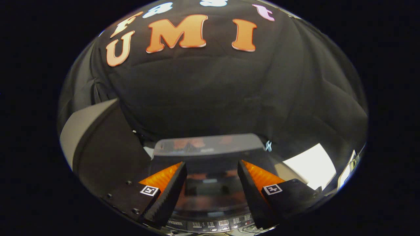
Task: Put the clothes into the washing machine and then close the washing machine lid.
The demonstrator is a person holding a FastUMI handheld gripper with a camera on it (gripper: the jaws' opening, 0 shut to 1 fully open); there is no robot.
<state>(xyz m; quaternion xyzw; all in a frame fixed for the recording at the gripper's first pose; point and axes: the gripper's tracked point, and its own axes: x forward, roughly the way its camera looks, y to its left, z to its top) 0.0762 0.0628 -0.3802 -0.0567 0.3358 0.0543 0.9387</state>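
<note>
Below the fingers [211, 165] lies the washing machine [210, 226], seen from above and slightly behind its control strip [216, 224], a curved band of small buttons and indicators nearest the camera. Both fingers stand well apart, with nothing held between them; through the gap shows the dark glossy lid [211, 193] of the machine, which lies flat and closed over the tub opening and mirrors the booth above it. Each finger carries a small square marker near its base. Beyond the fingertips the lid's far edge meets a pale grey rear panel [210, 144], also reflective, running across the back of the machine. Whether any clothes sit inside cannot be told, since the lid's surface shows reflections rather than the drum. To the left of the machine rises a tall dark slab with a pale grey edge [82, 131], tilted away from the machine. To the right of the machine a bright white sheet-like surface [311, 165] lies on the bench. Behind everything hangs the black cloth wall [210, 91] of the booth, creased and draped.
</note>
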